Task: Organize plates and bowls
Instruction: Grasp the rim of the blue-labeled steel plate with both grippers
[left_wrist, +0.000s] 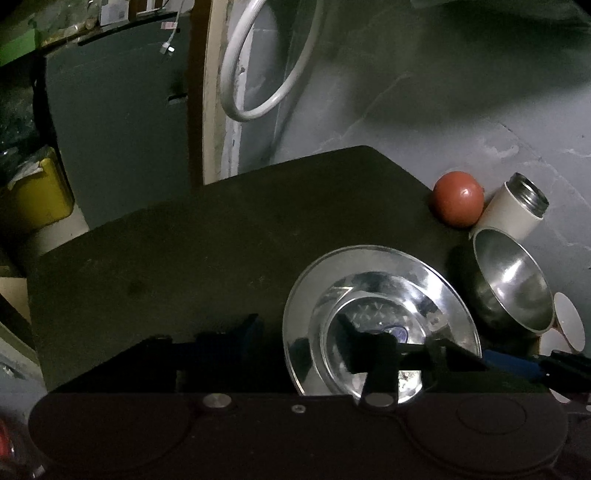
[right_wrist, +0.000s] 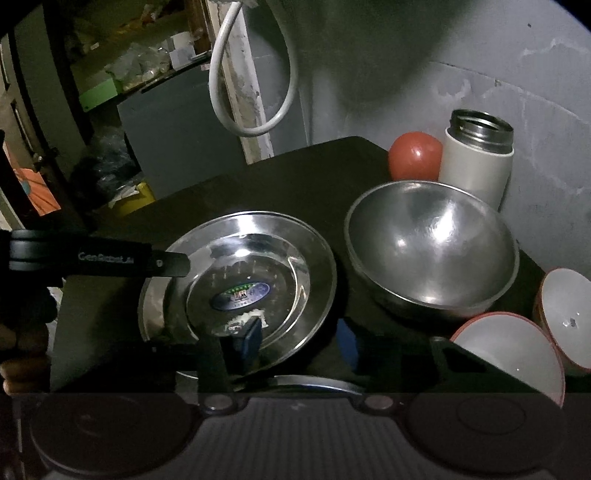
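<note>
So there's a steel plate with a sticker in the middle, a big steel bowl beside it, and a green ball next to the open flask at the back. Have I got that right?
Nearly. The ball is red-orange, not green, as the right wrist view shows. The rest holds: the steel plate carries a sticker, the big steel bowl sits beside it, and the open flask stands at the back next to the ball.

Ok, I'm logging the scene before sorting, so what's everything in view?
plates: at least two, steel, stacked mid-table
steel bowl: one, silver, right of plates
white bowls: two, white with red rims, table's right edge
flask: one, white, open steel mouth, behind steel bowl
ball: one, red, left of flask
table: one, dark
hose: one, white, looped on wall
tub: one, yellow, beyond table's left
left gripper: black, open, over plates
right gripper: black, open, at plates' near rim
</note>
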